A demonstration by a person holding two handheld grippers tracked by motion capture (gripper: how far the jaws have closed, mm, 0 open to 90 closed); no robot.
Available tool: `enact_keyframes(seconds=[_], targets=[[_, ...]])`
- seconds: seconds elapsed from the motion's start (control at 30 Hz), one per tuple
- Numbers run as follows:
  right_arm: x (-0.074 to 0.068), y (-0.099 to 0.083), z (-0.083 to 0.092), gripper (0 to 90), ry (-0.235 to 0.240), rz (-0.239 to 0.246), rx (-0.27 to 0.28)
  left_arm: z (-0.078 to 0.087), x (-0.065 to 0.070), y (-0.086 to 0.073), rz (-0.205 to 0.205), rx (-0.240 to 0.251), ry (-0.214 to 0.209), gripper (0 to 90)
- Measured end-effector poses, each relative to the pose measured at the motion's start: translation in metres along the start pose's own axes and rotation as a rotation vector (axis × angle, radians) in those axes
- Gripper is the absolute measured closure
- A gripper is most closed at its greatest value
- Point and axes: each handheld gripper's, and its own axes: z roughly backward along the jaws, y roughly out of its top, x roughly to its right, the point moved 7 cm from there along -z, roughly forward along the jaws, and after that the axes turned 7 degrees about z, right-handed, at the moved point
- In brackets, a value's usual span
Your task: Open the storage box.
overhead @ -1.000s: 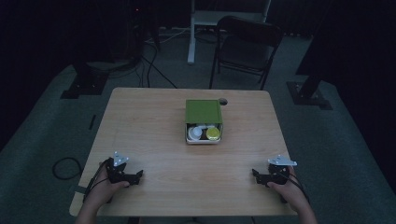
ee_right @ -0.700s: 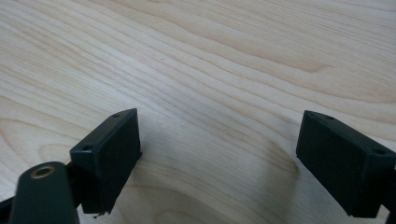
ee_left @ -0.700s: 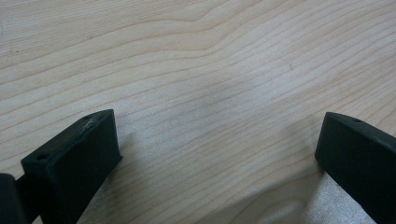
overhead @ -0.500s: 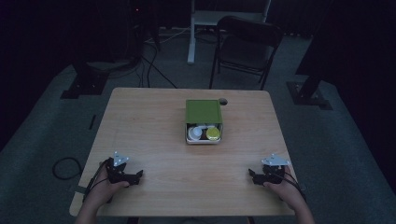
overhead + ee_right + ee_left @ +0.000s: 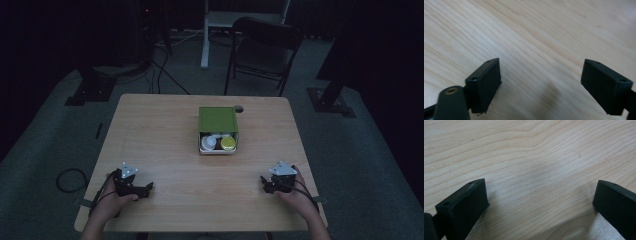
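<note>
Wooden table (image 5: 165, 130) in a dim room, seen from the high view. Landmark: green box (image 5: 218, 120), sitting a bit past table centre, toward the far edge. Box lies with its open end facing the person; the green top covers most of it. In that open end: a white round container (image 5: 208, 143) at left and a yellow-lidded round container (image 5: 228, 143) at right, side by side, touching or nearly so, cannot tell which. Something pale sits behind them inside the box, too dark to identify. Small dark round object (image 5: 239, 108) on the table just beside the box's far right corner.

Left gripper (image 5: 140, 188) rests near the table's near edge, well apart from the box, on the near-left side of it, held by the left hand (image 5: 114, 200). Left gripper view: its two black jaws stand wide apart over bare wood grain, nothing between them.

Right gripper (image 5: 267, 183) is near the near edge too, near-right of the box and well apart from it, held by the right hand (image 5: 296, 194). Right gripper view: jaws spread wide, bare wood between, nothing gripped. Picture slightly blurred.

Beyond the table from the box: a dark folding chair (image 5: 265, 50) and a white stand (image 5: 206, 35) on the grey floor, cables (image 5: 165, 70) trailing at far left.
</note>
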Motion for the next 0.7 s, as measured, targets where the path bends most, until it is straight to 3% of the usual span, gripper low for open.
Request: enact_keyframes(seconds=[0.33, 0.7], targets=[[-0.017, 0.021, -0.007, 19.0, 0.008, 0.092, 0.05, 0.0, 0.0, 0.0, 0.002, 0.002, 0.001, 0.0], [-0.029, 0.049, -0.012, 20.8, -0.058, 0.235, 0.101, 0.0, 0.0, 0.0, 0.002, 0.002, 0.001, 0.0]])
